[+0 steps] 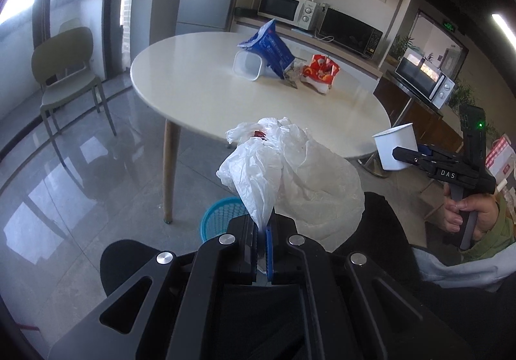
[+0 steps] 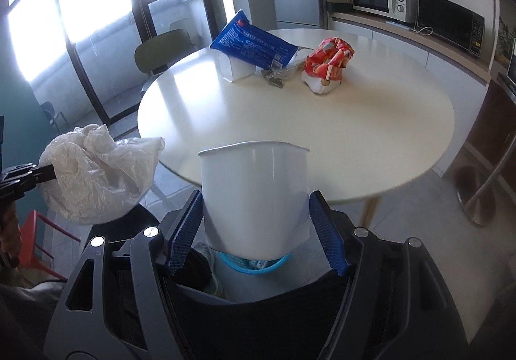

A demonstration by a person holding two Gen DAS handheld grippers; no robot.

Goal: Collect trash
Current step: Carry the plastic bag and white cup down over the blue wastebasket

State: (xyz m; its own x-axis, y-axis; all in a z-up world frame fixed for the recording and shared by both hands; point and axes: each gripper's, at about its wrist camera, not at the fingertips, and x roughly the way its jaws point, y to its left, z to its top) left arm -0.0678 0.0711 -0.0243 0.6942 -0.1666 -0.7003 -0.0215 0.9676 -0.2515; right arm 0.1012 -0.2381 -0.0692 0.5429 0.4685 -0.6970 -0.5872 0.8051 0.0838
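The left gripper (image 1: 262,239) has its fingers pressed together on a crumpled white plastic bag (image 1: 290,166), which hangs in the air in front of the desk's near edge. The right gripper (image 2: 256,231) holds a white cup (image 2: 254,195) between its blue-padded fingers (image 2: 185,227), pinching it from both sides, directly above a blue basket (image 2: 254,263) on the floor. Beyond them stands the round white desk (image 2: 354,121). Toward its far side lie a clear plastic container (image 1: 248,65) on its side, a blue packet (image 1: 269,48) leaning on it, and a red wrapper (image 1: 319,71) just beside. A green chair (image 1: 64,76) stands by the window.
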